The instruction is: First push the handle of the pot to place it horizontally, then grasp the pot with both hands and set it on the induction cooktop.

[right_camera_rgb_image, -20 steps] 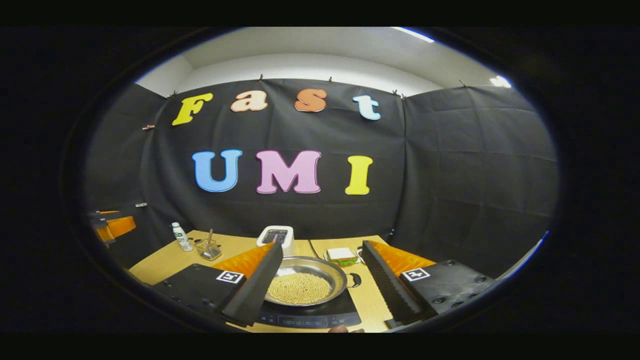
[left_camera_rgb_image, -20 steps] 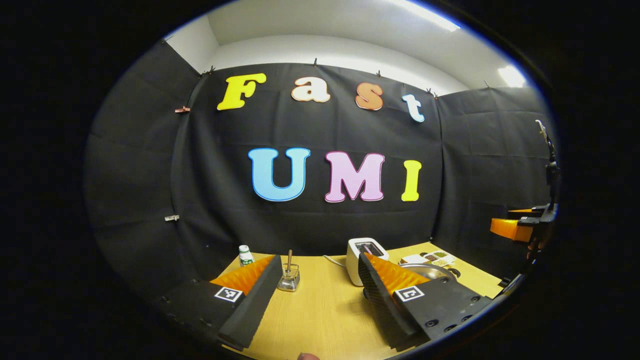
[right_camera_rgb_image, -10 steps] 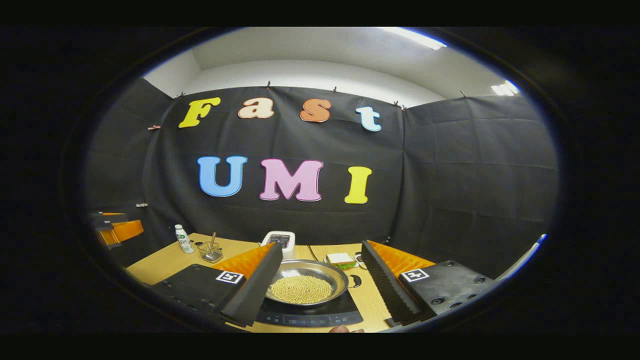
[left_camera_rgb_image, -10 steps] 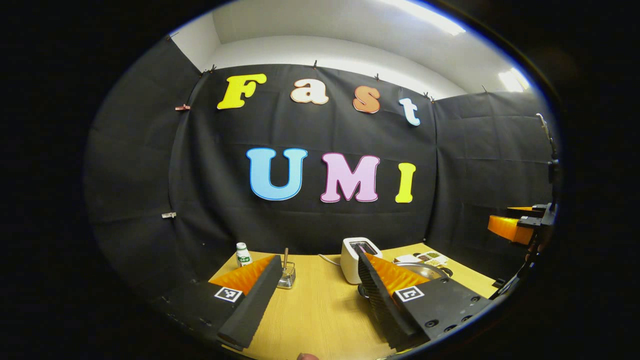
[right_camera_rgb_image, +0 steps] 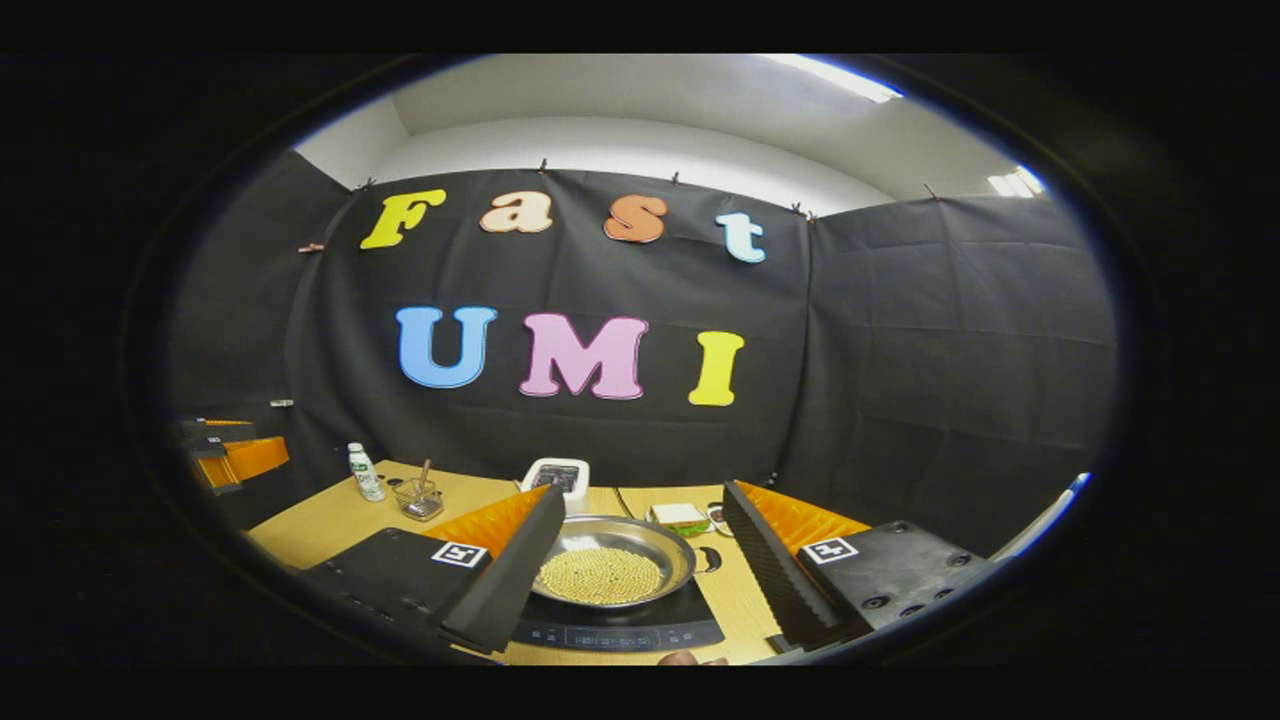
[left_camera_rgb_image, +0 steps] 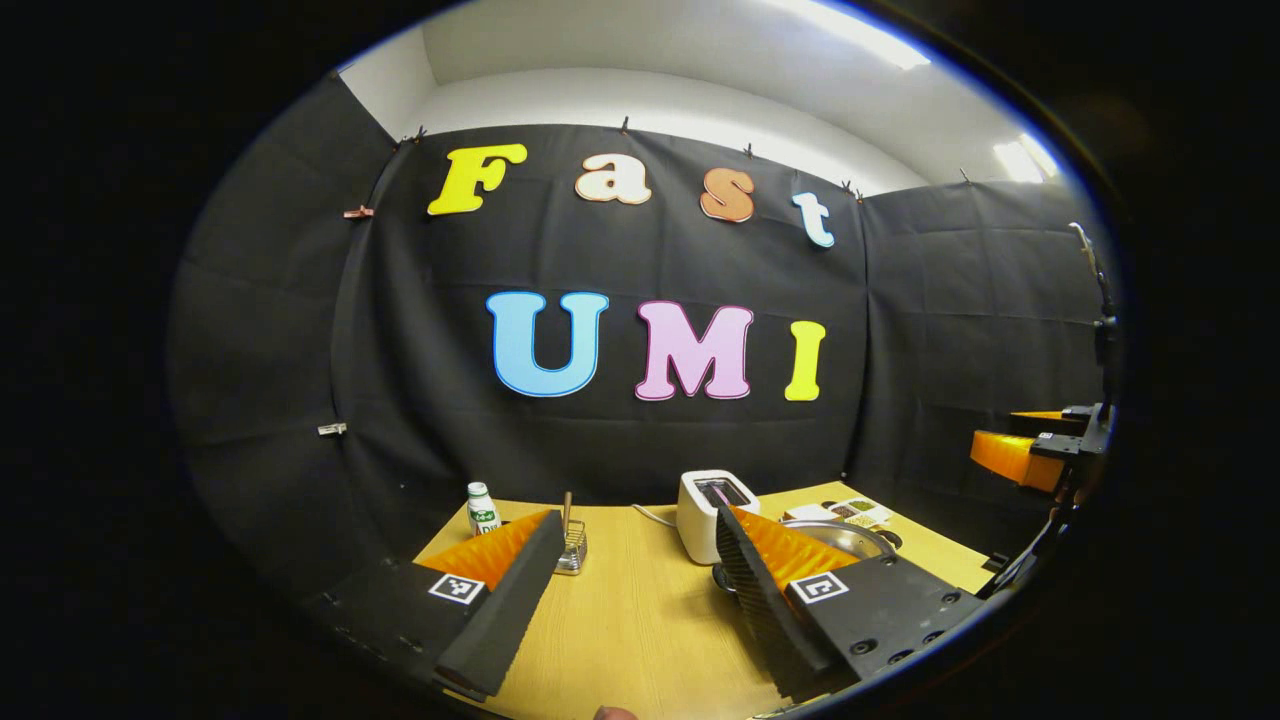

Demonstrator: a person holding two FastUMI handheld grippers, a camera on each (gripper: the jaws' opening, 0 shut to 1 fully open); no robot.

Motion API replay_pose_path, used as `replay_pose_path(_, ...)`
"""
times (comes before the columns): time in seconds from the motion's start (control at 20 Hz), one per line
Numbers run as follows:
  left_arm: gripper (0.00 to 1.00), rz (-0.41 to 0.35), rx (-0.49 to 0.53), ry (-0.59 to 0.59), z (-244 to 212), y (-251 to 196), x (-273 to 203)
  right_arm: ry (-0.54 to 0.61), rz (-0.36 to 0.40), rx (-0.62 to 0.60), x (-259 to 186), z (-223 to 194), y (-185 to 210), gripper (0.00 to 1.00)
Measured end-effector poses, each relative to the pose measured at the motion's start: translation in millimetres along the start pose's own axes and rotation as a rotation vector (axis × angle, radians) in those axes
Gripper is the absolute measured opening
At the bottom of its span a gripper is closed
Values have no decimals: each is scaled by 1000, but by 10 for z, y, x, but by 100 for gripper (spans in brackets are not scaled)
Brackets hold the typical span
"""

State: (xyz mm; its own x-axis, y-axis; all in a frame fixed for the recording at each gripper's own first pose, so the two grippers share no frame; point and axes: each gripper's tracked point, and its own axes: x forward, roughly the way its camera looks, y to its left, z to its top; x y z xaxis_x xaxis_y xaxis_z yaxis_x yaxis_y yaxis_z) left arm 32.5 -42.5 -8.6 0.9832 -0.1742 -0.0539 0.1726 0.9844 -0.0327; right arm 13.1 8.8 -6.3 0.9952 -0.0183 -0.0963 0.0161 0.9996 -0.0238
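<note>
On the pale wooden tabletop [right_camera_rgb_image: 330, 520], going left to right in the right gripper view: a small white bottle with a green label [right_camera_rgb_image: 358, 468], a clear glass holder with a stick in it [right_camera_rgb_image: 420, 496], a white toaster [right_camera_rgb_image: 557, 476], then the shallow round steel pot [right_camera_rgb_image: 612, 568], and a sandwich on a plate [right_camera_rgb_image: 678, 514] behind it. The pot sits on the black glass induction cooktop [right_camera_rgb_image: 615, 632], its bowl carrying a bed of small yellow grains and a dark side handle [right_camera_rgb_image: 708, 559] jutting right.

The left tongs [left_camera_rgb_image: 630, 590] stand wide open with nothing between them, over bare tabletop left of the toaster. The right tongs [right_camera_rgb_image: 640, 575] are likewise spread wide and empty, framing the pot without touching it.

The pot looks rigid, thin-walled and slick, fairly light, though its loose filling would slide if tipped. The opposite side handles seem the best hold, kept level.

Against a second earlier, both cameras have drifted slightly; the pot and cooktop stayed put, and both tongs stayed open.
</note>
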Motion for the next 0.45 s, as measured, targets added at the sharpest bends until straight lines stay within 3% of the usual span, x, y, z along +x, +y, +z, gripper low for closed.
replay_pose_path(0.45,95,-7,2,11,-13,3,-1,5,-5,-7,-31,-14,23,98)
